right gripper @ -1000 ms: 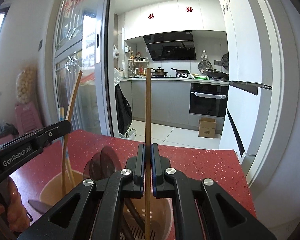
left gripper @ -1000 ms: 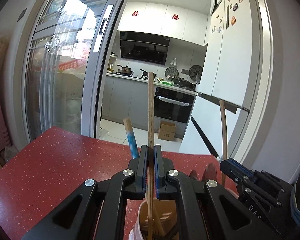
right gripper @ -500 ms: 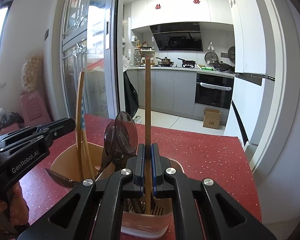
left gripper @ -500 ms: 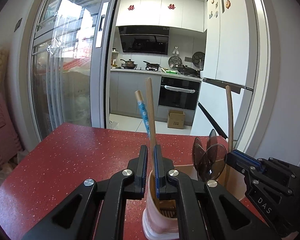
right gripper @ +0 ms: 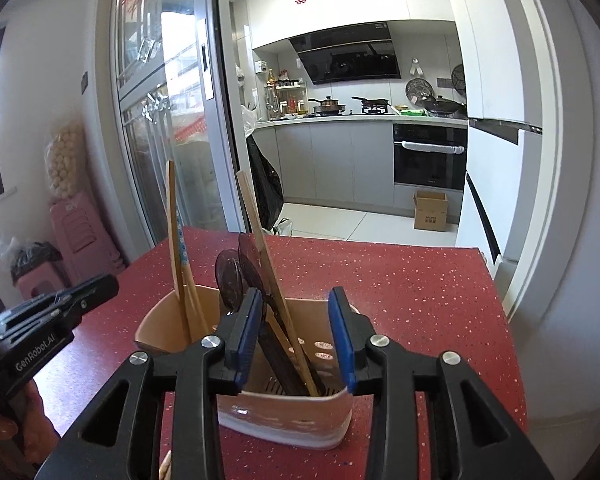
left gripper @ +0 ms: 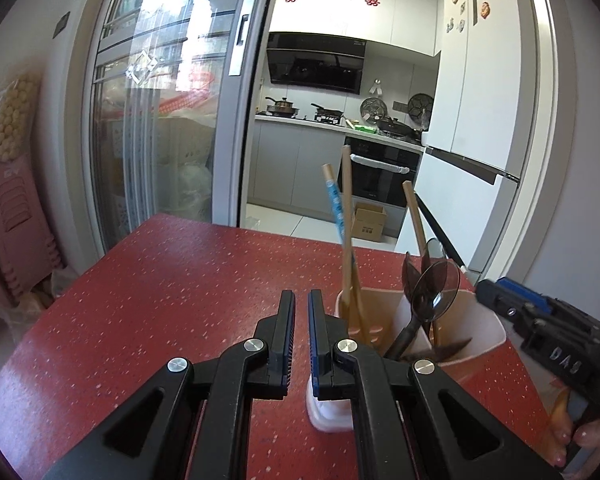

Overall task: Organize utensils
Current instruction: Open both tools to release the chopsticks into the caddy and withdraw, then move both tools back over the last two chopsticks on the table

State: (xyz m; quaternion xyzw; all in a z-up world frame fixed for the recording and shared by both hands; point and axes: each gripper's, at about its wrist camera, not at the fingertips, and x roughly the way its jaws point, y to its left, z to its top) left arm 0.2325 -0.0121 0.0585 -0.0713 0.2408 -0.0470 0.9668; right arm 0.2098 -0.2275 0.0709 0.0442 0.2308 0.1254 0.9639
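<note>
Both hand-held grippers have let go: the right hand-held gripper (right gripper: pixel 296 336) spread wide, the left hand-held gripper (left gripper: pixel 301 340) slightly parted and empty, their wooden chopsticks (right gripper: pixel 274 280) now leaning inside the pale pink plastic utensil holder (right gripper: pixel 284 420) on the red speckled bench (right gripper: pixel 420 292), so that placement looks done.

A peach-coloured utensil holder (right gripper: pixel 292 420) with a white base is seen standing upright on the red speckled surface (right gripper: pixel 400 280). In its left compartment, two wooden chopsticks (right gripper: pixel 174 248) are propped, one wrapped in a blue patterned sleeve (left gripper: pixel 337 210). In the right compartment, dark translucent spoons (right gripper: pixel 230 276) are stood bowl-up, and a further wooden chopstick (right gripper: pixel 266 256) is leaned among them, tilted to the left at its top. Drain slots are visible in the holder's floor.
</note>
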